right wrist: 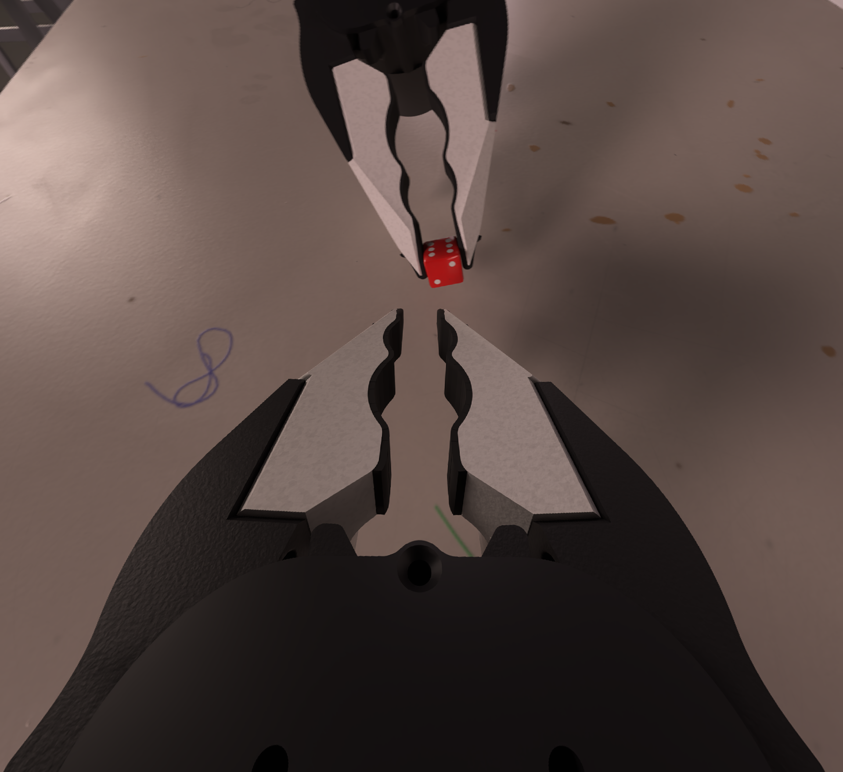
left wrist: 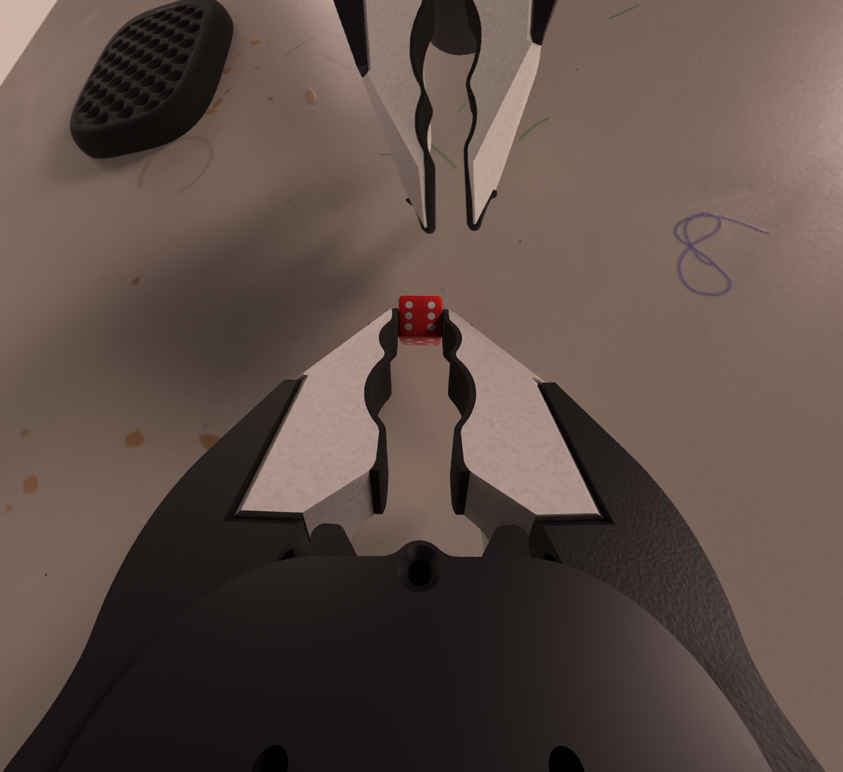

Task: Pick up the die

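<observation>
Die [left wrist: 420, 316], red with white pips, sits between the tips of the left gripper [left wrist: 420, 317], low over the table [left wrist: 638, 385]; jaws closed onto its two sides. Right gripper [right wrist: 419, 314] faces it just opposite, jaws slightly parted, empty. Risk as I judge it: hold is at the very fingertips, so a quick lift or tilt could let the cube twist out. Black perforated pad [left wrist: 150, 75] lies well apart.

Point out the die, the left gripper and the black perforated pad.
die [left wrist: 420, 315]: left wrist view, six-pip face.
left gripper [left wrist: 420, 317]: left wrist view, between fingertips.
black perforated pad [left wrist: 150, 75]: left wrist view, holed top.
</observation>
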